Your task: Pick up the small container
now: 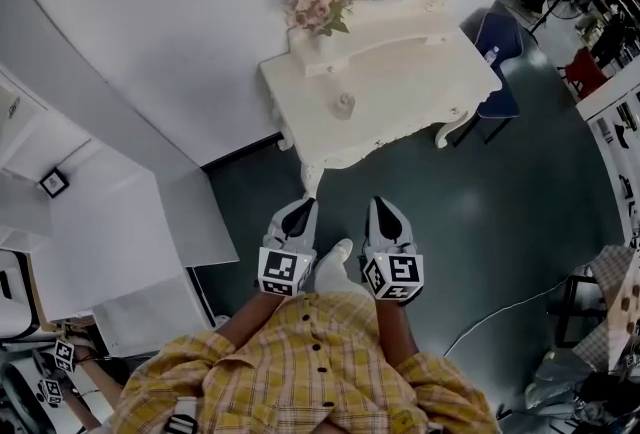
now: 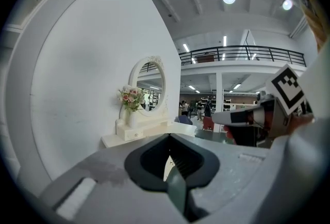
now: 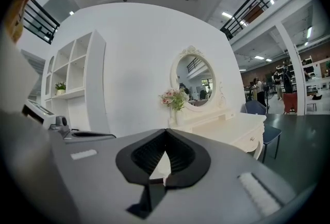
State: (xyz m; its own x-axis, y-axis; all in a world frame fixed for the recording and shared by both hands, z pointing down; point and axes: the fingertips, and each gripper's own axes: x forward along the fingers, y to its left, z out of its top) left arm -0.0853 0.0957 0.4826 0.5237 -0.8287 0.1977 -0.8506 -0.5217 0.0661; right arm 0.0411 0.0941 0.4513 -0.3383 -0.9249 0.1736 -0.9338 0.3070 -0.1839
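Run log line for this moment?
phase: pre-grasp | left gripper: shut, empty | right gripper: shut, empty | small clear container: on white dressing table, untouched

At upper centre, a white dressing table (image 1: pixel 420 72) bears a small container (image 1: pixel 345 104) and flowers (image 1: pixel 320 2). At lower centre, the left gripper (image 1: pixel 302 210) and right gripper (image 1: pixel 383 210) point toward it, well apart.

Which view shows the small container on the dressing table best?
The head view: the small container stands clear on the dressing table, seen from above. Both gripper views show the table and flowers, but the container cannot be made out there.
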